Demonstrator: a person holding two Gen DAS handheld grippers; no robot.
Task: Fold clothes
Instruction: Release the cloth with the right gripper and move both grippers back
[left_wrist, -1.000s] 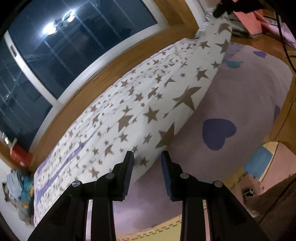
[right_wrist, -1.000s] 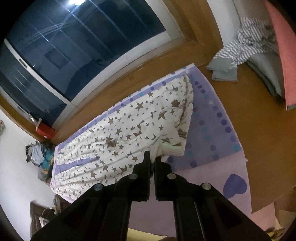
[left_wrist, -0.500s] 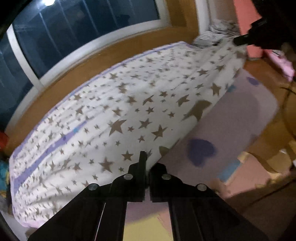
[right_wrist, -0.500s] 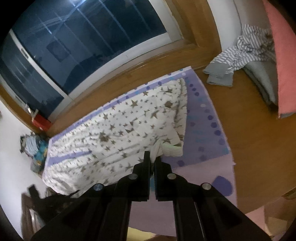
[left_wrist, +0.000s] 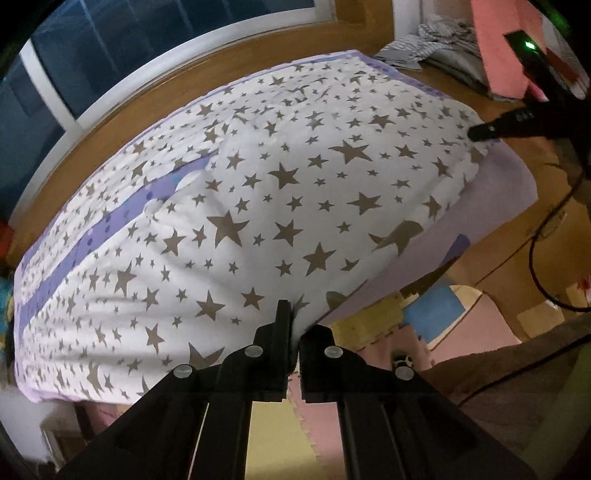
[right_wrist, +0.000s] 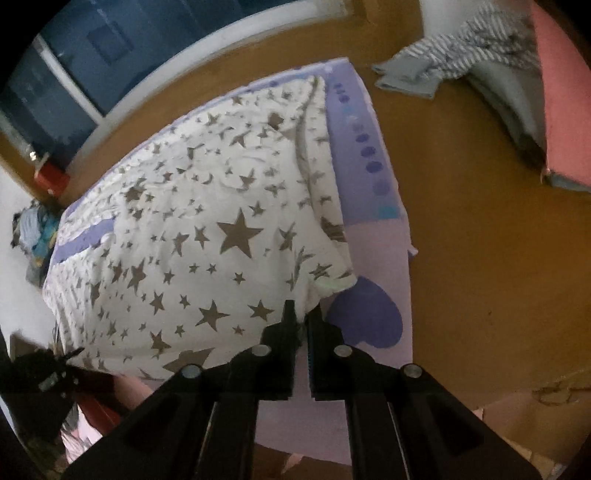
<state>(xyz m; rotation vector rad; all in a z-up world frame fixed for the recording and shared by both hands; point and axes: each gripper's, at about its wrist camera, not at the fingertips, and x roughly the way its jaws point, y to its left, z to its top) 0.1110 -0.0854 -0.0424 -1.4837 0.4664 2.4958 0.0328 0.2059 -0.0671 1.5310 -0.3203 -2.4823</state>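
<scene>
**Both claws on the star sheet**

We see the left claw (left_wrist: 293, 334) clamped on the star-print sheet's (left_wrist: 280, 206) near edge, lower centre. The right claw (right_wrist: 301, 321), jaws opening, pinches its corner. The sheet spreads over a lilac mat (right_wrist: 373, 254).

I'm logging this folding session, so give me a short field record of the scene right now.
item: star-print sheet, white with a purple band
underlay: lilac mat with heart prints, on a wooden floor
left gripper: shut on the sheet's near edge
right gripper: pinching the sheet's corner, jaws starting to open
aside: striped clothes near the wall
</scene>
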